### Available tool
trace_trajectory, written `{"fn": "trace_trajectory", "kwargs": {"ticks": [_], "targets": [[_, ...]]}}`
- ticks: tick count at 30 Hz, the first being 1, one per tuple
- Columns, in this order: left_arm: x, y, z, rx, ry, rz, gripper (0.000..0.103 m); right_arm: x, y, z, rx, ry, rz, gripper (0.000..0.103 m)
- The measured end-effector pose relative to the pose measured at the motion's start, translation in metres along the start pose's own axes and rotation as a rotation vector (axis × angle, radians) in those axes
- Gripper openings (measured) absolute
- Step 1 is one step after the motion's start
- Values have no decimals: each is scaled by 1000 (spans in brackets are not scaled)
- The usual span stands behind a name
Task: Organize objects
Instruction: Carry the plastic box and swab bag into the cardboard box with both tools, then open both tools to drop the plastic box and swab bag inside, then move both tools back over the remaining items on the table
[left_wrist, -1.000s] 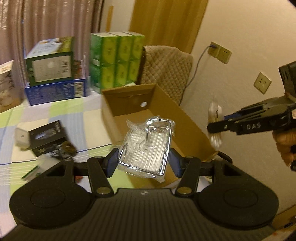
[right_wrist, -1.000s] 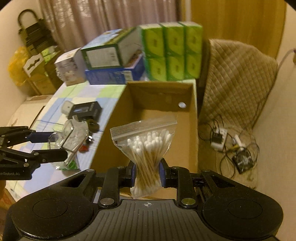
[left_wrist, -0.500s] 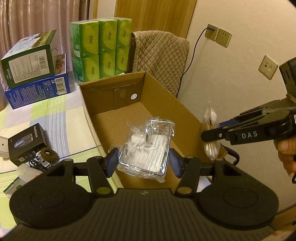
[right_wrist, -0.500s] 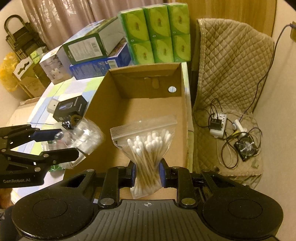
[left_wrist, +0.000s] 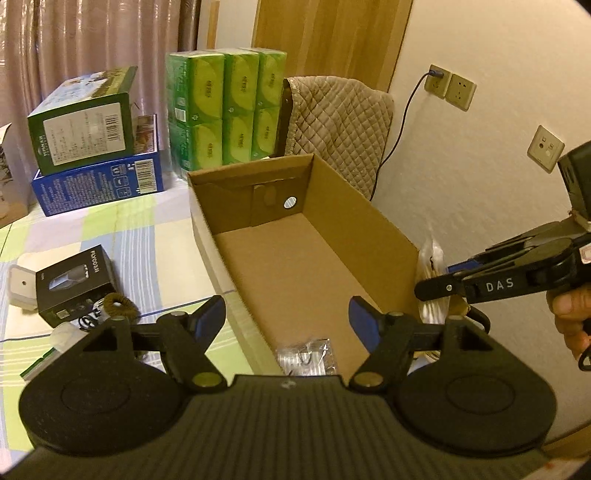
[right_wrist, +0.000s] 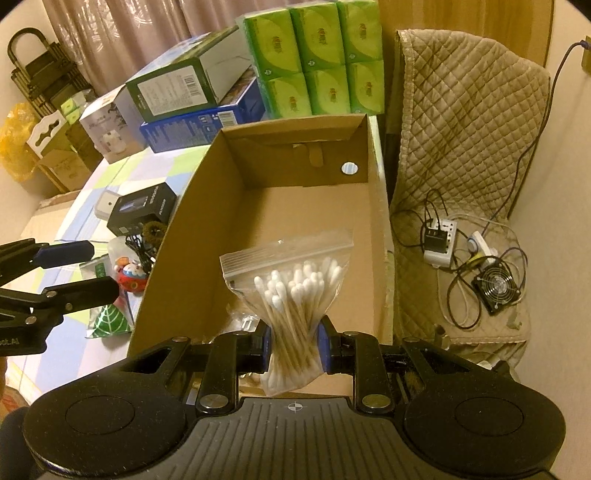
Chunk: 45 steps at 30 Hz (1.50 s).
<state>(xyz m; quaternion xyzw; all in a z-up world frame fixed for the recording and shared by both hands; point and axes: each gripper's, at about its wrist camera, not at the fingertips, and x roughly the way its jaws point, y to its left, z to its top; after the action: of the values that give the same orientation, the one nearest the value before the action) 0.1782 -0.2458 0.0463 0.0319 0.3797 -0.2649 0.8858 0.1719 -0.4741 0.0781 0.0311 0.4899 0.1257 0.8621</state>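
An open cardboard box stands on the table. My left gripper hovers over its near end, jaws opening, with nothing between them. Below it, a clear plastic packet with a chrome item lies on the box floor. My right gripper is shut on a zip bag of cotton swabs, held above the box's near right part. In the left wrist view, the right gripper and its bag sit just outside the box's right wall. The left gripper shows at the right wrist view's left edge.
Left of the box lie a black carton, a brown hair tie, a red toy and a green leaf packet. Green tissue packs and stacked boxes stand behind. A quilted chair holds a power strip and a fan.
My left gripper opened and let go of the clear packet, which now lies in the box. Both grippers came lower over the box. The right keeps its grip on the swab bag.
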Motion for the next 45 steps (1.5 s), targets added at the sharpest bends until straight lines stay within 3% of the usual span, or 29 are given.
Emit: {"fn": "trace_trajectory", "kwargs": {"ticks": [7, 9, 11, 12, 26, 38, 45], "targets": [[-8, 5, -4, -12, 1, 6, 69, 6, 6, 2, -8, 15, -13, 22], [-10, 7, -5, -16, -1, 7, 69, 8, 7, 2, -13, 15, -13, 34], [-11, 7, -6, -20, -2, 7, 69, 6, 6, 2, -3, -9, -22, 65], [-11, 6, -6, -20, -2, 8, 69, 4, 6, 2, 2, -24, -22, 66], [-29, 12, -11, -23, -20, 24, 71, -27, 24, -1, -11, -68, -33, 66], [-83, 13, -19, -41, -86, 56, 76, -72, 72, -21, -48, -159, 1, 66], [-119, 29, -31, -88, -118, 89, 84, -87, 103, -29, -72, -224, 26, 67]]}}
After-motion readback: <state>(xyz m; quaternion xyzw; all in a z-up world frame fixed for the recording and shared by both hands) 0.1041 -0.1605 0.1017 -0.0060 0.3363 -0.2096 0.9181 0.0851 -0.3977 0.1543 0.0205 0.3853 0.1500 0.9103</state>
